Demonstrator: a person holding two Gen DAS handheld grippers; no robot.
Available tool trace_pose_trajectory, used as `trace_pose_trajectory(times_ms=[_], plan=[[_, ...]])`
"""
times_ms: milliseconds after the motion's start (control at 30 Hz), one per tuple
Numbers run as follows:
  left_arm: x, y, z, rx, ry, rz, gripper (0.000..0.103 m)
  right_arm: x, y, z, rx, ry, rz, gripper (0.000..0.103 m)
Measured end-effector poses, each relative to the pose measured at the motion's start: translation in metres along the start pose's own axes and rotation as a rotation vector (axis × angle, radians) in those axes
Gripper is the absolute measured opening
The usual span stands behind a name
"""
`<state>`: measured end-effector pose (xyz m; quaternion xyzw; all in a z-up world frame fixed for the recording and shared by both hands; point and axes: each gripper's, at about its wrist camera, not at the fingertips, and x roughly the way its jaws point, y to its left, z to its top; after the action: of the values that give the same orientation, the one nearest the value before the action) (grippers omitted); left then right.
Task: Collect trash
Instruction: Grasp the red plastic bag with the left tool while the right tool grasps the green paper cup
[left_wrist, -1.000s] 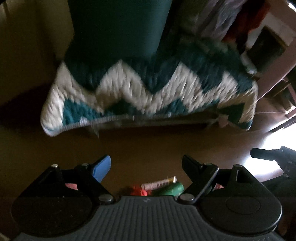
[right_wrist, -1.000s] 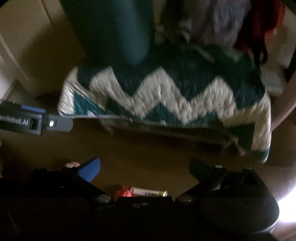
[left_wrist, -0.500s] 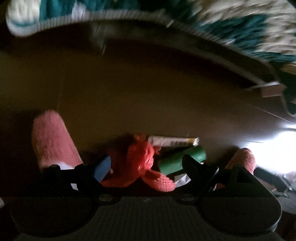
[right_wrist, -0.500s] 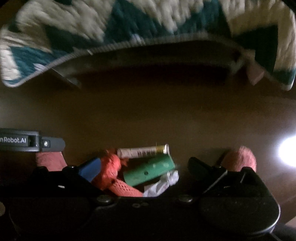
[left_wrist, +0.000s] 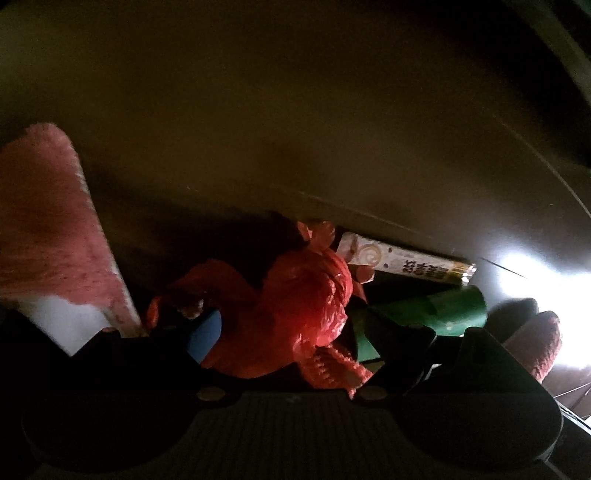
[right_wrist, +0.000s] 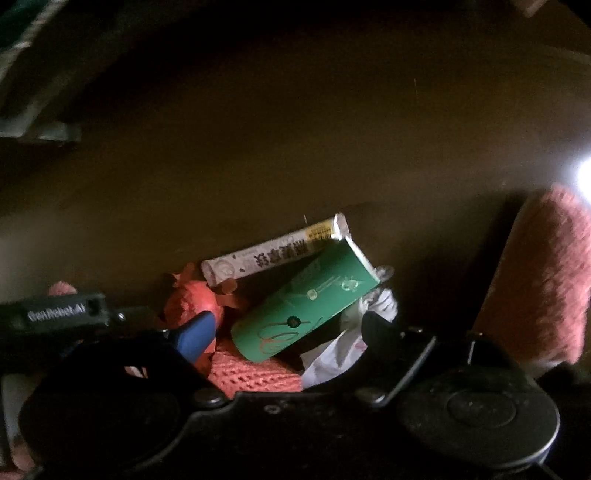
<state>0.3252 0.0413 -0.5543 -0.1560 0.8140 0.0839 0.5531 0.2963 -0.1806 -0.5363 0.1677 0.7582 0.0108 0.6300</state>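
A small pile of trash lies on the dark brown floor. It holds a crumpled red plastic bag (left_wrist: 306, 306), a white snack-stick wrapper (left_wrist: 402, 264), a green paper cup (left_wrist: 424, 317) on its side and an orange mesh net (left_wrist: 336, 369). My left gripper (left_wrist: 299, 332) is open, with the red bag between its fingers. In the right wrist view I see the green cup (right_wrist: 306, 310), the wrapper (right_wrist: 273, 254), the red bag (right_wrist: 192, 302), the net (right_wrist: 251, 373) and crumpled white paper (right_wrist: 376, 306). My right gripper (right_wrist: 284, 328) is open around the cup.
Pink fuzzy slippers stand on both sides of the pile: one at the left (left_wrist: 48, 236) and one at the right (left_wrist: 535, 343), the right one also in the right wrist view (right_wrist: 543, 277). The left gripper's body (right_wrist: 62, 315) shows at the left edge. Bright glare (left_wrist: 535, 269) lies on the floor at right.
Both grippers tilted down from the blanket-covered bench and moved close to the trash pile. The pile now sits between the open fingers of each.
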Motion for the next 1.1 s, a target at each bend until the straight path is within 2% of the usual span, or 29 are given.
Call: trace_pose_trajectory(times_ms=[300, 500, 600, 700, 833, 933, 1000, 1100], plan=[[0.045, -0.004, 0.011, 0.012, 0.055, 0.006, 0.085, 0.047, -0.017, 0.009, 0.113, 0.058, 0.007, 0.077], [0.055, -0.004, 0.015, 0.015, 0.061, -0.004, 0.084, 0.061, -0.02, 0.014, 0.146, 0.071, 0.007, 0.067], [0.057, -0.005, 0.014, 0.021, 0.066, -0.014, 0.072, 0.066, -0.019, 0.015, 0.141, 0.076, -0.009, 0.065], [0.055, -0.002, 0.016, 0.016, 0.072, -0.026, 0.069, 0.066, -0.019, 0.015, 0.147, 0.073, -0.007, 0.063], [0.047, 0.002, 0.012, 0.041, 0.064, -0.013, 0.067, 0.057, -0.019, 0.012, 0.182, 0.083, -0.003, 0.046], [0.038, 0.002, 0.007, 0.055, 0.064, 0.015, 0.066, 0.047, -0.007, 0.009, 0.129, 0.077, -0.022, 0.036], [0.029, 0.0, 0.002, 0.059, 0.058, 0.021, 0.066, 0.039, -0.001, 0.004, 0.113, 0.072, -0.023, 0.002], [0.009, 0.001, -0.005, 0.077, 0.036, 0.04, 0.066, 0.024, 0.009, 0.0, 0.044, 0.043, -0.019, 0.0]])
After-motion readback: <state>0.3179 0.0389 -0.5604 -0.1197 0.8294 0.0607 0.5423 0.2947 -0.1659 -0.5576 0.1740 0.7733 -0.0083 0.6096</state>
